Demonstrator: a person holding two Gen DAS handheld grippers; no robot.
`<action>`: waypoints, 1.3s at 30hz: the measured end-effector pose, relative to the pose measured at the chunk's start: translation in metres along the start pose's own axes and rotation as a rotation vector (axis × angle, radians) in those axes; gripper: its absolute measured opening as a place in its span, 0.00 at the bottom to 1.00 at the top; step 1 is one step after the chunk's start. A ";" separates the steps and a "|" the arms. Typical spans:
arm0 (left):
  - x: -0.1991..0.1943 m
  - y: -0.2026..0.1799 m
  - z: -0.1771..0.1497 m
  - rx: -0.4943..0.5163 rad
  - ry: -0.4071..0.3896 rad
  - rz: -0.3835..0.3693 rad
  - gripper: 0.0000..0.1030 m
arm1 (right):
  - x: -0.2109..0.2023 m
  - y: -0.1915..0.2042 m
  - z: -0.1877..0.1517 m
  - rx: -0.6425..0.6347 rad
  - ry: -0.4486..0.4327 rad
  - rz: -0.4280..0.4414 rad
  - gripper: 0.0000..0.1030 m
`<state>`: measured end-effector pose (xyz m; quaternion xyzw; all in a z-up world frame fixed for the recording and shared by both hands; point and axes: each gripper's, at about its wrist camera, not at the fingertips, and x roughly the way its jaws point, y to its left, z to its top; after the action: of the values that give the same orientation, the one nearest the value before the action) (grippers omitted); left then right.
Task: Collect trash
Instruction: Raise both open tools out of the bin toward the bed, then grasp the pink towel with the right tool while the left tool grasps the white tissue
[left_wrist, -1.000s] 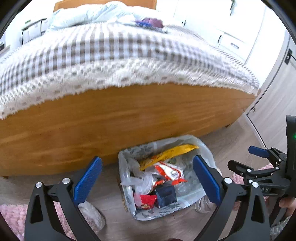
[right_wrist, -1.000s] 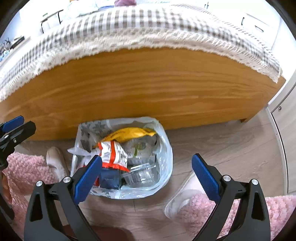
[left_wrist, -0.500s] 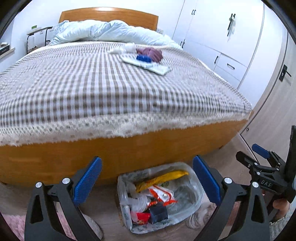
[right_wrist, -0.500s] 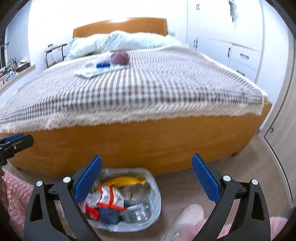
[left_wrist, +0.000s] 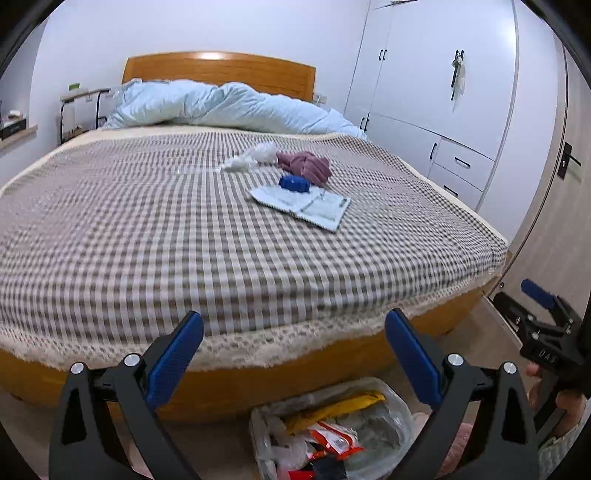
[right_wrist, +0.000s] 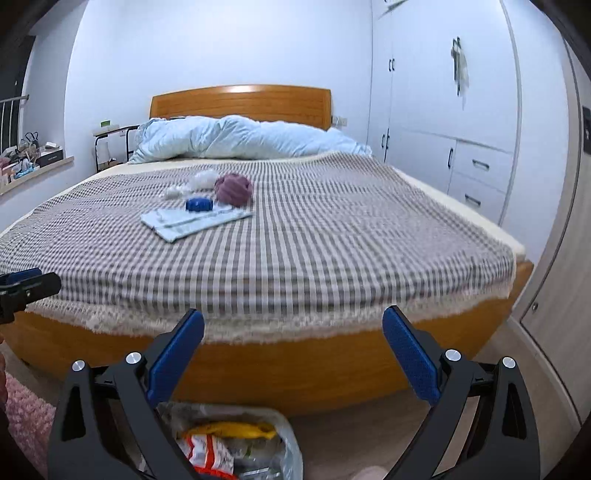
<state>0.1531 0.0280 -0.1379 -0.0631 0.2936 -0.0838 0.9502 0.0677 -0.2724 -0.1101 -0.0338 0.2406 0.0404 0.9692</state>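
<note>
A clear plastic trash bag full of wrappers sits on the floor at the foot of the bed. On the checked bedspread lie a flat pale packet, a blue cap-like piece, crumpled white plastic and a mauve cloth bundle. My left gripper is open and empty, above the bag. My right gripper is open and empty too, and shows at the right edge of the left wrist view.
A light blue duvet is heaped by the wooden headboard. White wardrobes line the right wall beside a door. A pink rug lies on the floor at left. The wooden bed frame faces me.
Both views have swung up from the trash bag on the floor to the top of the bed. The bag has dropped to the bottom edge. Both grippers stay open.
</note>
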 end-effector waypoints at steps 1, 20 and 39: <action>-0.001 0.001 0.003 0.002 -0.011 0.003 0.93 | 0.002 0.001 0.005 -0.004 -0.011 0.000 0.91; 0.026 0.013 0.070 -0.019 -0.109 0.013 0.93 | 0.055 0.022 0.084 -0.019 -0.116 0.081 0.92; 0.062 0.019 0.146 -0.011 -0.154 -0.009 0.93 | 0.108 0.029 0.136 0.083 -0.147 0.151 0.92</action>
<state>0.2887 0.0446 -0.0556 -0.0758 0.2199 -0.0814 0.9692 0.2228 -0.2259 -0.0421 0.0275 0.1722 0.1056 0.9790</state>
